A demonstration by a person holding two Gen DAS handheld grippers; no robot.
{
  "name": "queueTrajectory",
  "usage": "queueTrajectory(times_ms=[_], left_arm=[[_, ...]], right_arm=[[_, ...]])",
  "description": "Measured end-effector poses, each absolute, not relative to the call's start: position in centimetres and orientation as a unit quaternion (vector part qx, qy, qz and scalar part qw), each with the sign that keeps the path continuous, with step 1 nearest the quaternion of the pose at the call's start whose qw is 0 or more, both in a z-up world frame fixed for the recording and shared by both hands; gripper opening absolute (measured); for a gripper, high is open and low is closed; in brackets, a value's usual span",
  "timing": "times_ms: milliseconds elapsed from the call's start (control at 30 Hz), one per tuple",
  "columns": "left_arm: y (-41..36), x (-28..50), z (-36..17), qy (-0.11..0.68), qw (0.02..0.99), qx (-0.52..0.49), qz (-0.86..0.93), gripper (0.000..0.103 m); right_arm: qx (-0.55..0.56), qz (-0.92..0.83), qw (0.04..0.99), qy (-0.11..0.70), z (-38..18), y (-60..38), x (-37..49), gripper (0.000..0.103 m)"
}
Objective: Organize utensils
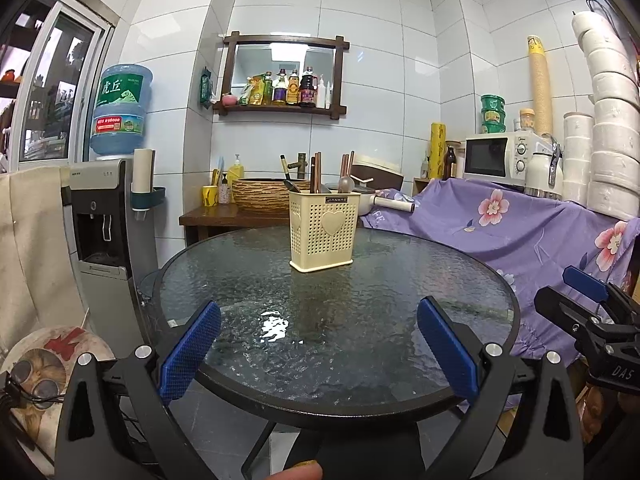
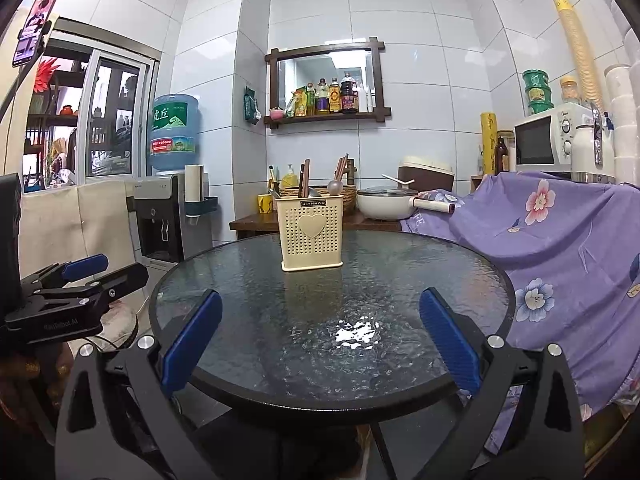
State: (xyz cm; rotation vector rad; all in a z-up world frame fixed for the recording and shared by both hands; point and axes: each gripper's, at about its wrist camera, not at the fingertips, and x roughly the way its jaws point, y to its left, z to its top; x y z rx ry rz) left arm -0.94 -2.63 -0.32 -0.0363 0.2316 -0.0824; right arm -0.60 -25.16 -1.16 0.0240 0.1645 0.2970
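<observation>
We cannot identify the utensil ends (image 1: 320, 184) sunk inside the cream holder (image 1: 324, 236); its far compartments stay hidden.

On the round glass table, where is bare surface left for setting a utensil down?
Nearly all of the glass table is bare: the near half between both open grippers, left and right, and the utensil holder, plus strips on either side of the holder. Only the far centre is taken, by the holder with its chopsticks and spoons.
</observation>
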Motion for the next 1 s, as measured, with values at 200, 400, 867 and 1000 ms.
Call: queueTrajectory(times_ms=[200,400,867,1000], left_arm=[[-3.04,-0.86,-0.42,0.121,0.991,-0.009,-0.048,0.097],[-3.12,-1.13,-0.4,0.119,0.992,-0.007,-0.05,0.097],[-3.04,-0.93,-0.1,0.123,0.991,-0.01,-0.053,0.097],[-3.07,-0.94,-0.1,0.123,0.991,-0.012,-0.053,0.097]], right_arm=[[0.012,0.146,0.986,0.081,-1.11,-25.15,-0.62,0.097],[0.012,0.147,0.985,0.084,-1.19,-25.12,-0.6,0.097],[0.009,0.149,0.985,0.086,-1.26,-24.91,-0.56,0.097],[0.007,0.148,0.985,0.087,-1.32,-24.74,-0.65,0.097]])
